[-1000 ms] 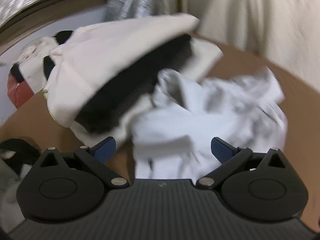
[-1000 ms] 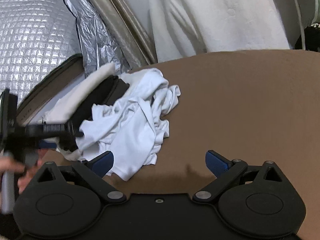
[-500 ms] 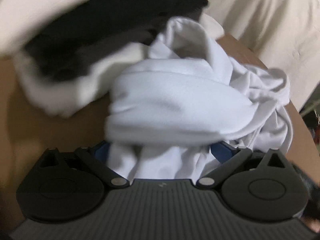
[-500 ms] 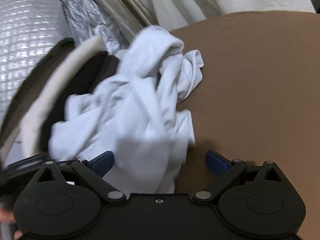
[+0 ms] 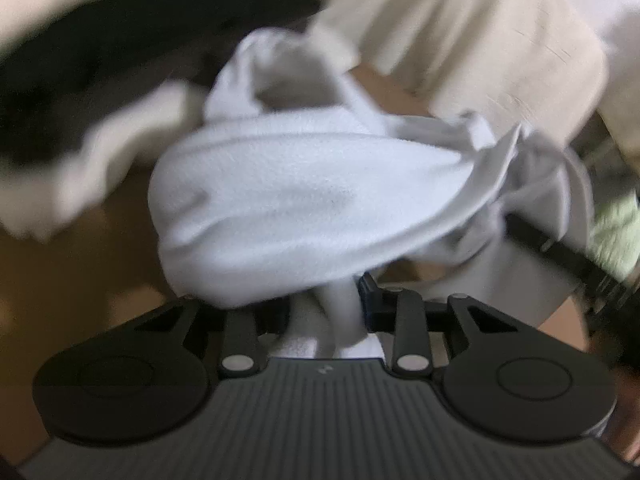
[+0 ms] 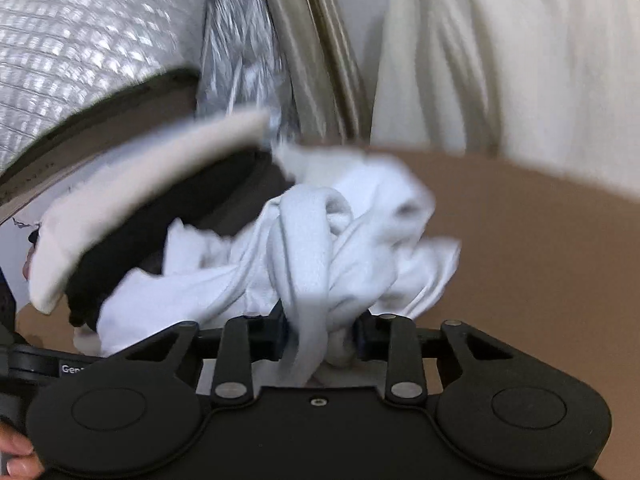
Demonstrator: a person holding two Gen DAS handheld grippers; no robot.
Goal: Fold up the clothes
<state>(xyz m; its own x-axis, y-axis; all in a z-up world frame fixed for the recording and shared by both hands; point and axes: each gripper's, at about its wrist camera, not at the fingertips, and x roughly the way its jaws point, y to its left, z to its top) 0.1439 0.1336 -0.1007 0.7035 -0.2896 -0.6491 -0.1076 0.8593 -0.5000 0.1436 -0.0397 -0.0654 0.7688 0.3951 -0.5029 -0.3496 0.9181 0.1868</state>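
I see a big brown tabletop [image 6: 540,248] with a crumpled white shirt [image 6: 320,248] lying on it, and I will tell where everything is from that shirt. Behind the shirt hangs a pale cream cloth [image 6: 500,60]. To the shirt's left in the right wrist view sits a stack of folded clothes [image 6: 132,216] (cream on top, black under it), touching the shirt. Behind that stack is shiny silver padding [image 6: 72,52].

My right gripper [image 6: 320,332] is at the near edge of the shirt. Its fingers are closing, with a twisted bunch of the white cloth between them.

My left gripper [image 5: 324,312] is at the shirt's near edge too. Its fingers are closing as well, with a fold of white cloth squeezed between them. This view is blurry.
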